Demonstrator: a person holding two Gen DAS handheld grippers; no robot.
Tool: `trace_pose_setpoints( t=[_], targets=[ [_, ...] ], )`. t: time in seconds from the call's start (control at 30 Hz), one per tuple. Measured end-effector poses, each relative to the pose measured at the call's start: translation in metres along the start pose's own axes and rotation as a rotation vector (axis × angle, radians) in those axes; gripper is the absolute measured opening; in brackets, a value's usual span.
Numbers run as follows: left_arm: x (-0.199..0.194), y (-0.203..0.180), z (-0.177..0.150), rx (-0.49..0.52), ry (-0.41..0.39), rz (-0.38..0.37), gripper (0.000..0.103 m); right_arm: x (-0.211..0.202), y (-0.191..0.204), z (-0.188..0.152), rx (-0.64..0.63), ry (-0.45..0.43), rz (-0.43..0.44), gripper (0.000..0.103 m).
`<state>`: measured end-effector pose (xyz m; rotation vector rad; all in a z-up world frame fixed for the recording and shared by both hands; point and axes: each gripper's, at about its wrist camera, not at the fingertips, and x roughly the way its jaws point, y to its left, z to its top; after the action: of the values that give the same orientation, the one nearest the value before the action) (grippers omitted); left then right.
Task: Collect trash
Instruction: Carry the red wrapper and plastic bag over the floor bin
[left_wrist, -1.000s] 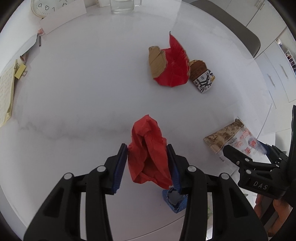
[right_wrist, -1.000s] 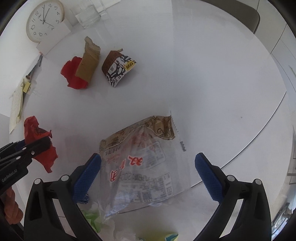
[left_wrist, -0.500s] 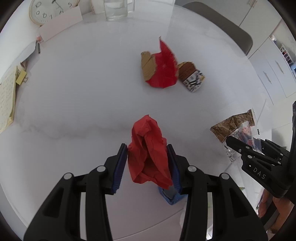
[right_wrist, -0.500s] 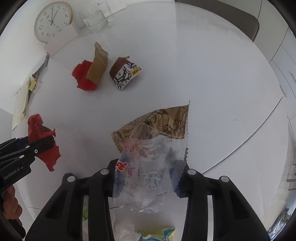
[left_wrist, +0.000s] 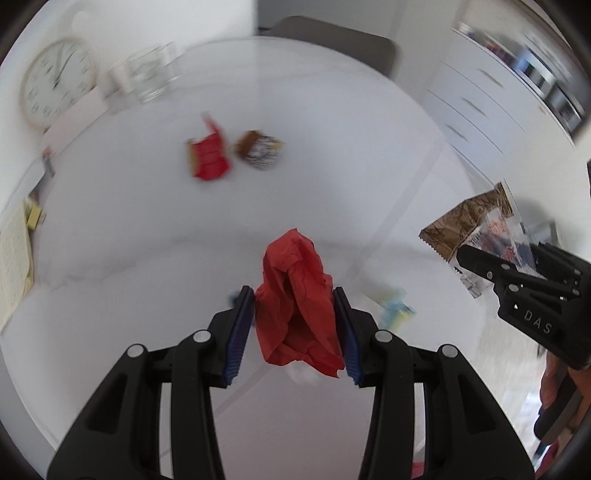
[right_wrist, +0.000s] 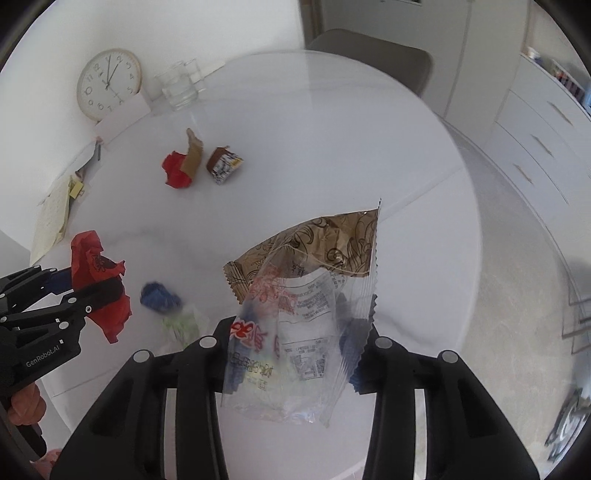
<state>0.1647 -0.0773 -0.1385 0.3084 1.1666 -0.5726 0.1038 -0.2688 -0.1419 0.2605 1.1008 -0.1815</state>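
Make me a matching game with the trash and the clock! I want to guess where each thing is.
Things:
1. red crumpled paper
2. clear snack bag
3. clock
4. blue wad

Places:
A. leaning at the table's far edge
B. held in the right gripper
C. lying on the table
D. held in the left gripper

Pairs: 1-D, 2-B, 3-A, 4-C

Both wrappers (right_wrist: 299, 314) — off the table (right_wrist: 332, 147)

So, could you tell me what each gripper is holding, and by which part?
The left gripper pinches the red wrapper across its lower middle; the right gripper grips the clear bag across its lower sides.
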Motion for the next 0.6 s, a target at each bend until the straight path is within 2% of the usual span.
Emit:
trace_pose_setpoints(
  t=[0.27,0.47,0.6],
  targets=[
    [-0.025,-0.104,-0.061,0.215,0.021,-0.112,0.043,-0.066,-0.056,-0.108,0.144,-0.017,-0.086,0.043],
    [-0.018,-0.179,-0.108,0.344,0.106,-0.199,0.043,-0.096,-0.094,-0.179,0.24,0.006,-0.134,0.044],
    [-0.008,-0.211,-0.132,0.38,0.171,-0.232,0.043,-0.105,-0.117,-0.215,0.293,0.025,-0.144,0.044]
  ],
)
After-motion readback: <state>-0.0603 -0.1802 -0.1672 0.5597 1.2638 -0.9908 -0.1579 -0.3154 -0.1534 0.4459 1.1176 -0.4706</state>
